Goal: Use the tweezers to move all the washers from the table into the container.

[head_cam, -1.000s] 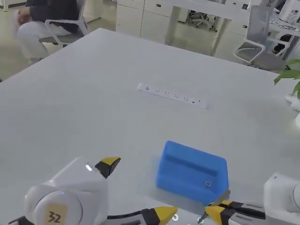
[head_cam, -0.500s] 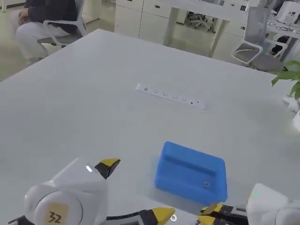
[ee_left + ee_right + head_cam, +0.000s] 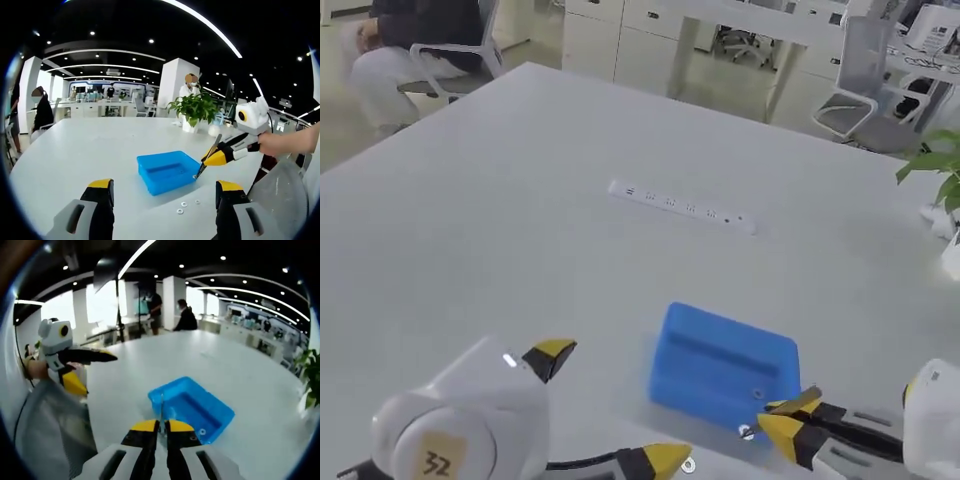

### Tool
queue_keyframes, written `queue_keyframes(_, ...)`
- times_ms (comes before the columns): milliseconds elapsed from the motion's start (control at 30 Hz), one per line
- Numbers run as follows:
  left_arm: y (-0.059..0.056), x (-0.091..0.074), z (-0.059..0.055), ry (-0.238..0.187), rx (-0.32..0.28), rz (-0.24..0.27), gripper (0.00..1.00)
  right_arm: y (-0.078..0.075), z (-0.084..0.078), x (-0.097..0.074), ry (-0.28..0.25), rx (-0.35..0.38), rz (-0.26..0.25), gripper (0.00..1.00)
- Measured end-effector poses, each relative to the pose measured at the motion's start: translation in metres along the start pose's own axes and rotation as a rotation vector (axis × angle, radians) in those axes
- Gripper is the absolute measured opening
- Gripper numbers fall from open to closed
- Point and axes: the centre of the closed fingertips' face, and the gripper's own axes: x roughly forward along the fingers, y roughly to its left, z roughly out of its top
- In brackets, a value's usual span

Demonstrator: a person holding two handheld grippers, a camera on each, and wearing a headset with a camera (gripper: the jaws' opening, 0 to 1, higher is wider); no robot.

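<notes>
Left tongs (image 3: pixel 163 186) released | right tongs (image 3: pixel 160 426) clenched on tweezers (image 3: pixel 161 407) | washers (image 3: pixel 180 211) just ahead of left tongs: probably light, thin, slippery; pinch one rim | blue container (image 3: pixel 165 172) beyond.

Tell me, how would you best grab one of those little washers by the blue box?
Probably pinch the rim of the washer with the tweezers, one tip through its hole, coming steeply from above: it lies flat on the table, leaving no side to grasp.

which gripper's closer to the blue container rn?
Right. The right gripper, shut on the tweezers, is at the blue container's near corner, tweezer tips by its rim. The left gripper hangs open to the container's left, clearly apart from it.
</notes>
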Motion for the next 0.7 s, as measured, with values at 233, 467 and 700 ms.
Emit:
queue_keyframes(233, 0.000, 0.000, 0.000, 0.001, 0.002, -0.001, 0.85, -0.009, 0.018, -0.002, -0.016, -0.001, -0.010, 0.03)
queue_keyframes(467, 0.000, 0.000, 0.000, 0.003, 0.003, -0.001, 0.85, -0.024, 0.030, 0.003, -0.044, 0.062, -0.045, 0.03)
queue_keyframes(700, 0.000, 0.000, -0.001, 0.006, 0.002, -0.001, 0.84, -0.033, 0.035, 0.013, -0.044, 0.103, -0.070, 0.03)
